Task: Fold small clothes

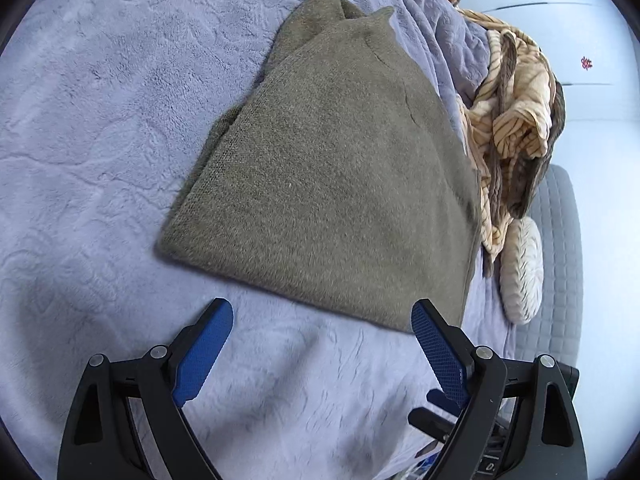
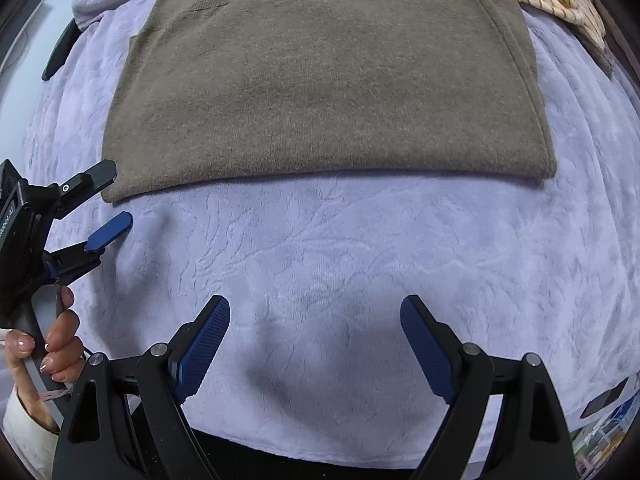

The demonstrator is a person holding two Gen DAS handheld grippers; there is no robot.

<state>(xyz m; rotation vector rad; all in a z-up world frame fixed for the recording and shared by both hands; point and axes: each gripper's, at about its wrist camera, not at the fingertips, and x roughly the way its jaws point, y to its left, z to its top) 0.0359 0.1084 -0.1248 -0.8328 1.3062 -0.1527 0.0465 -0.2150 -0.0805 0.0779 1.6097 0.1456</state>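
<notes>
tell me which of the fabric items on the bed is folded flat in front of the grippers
The olive-green knit garment, lying flat as a neat rectangle on the lavender blanket. The tan striped cloth beside it sits in a crumpled heap.

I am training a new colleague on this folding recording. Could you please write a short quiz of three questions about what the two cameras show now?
1. True or false: the left gripper is clamped on the olive sweater.
2. What lies at the sweater's far side? A) striped tan cloth B) a towel C) a shoe
3. The sweater lies flat on a lavender ____.

Key: 1 false, both grippers have their fingers apart, empty; 2 A; 3 blanket.
</notes>
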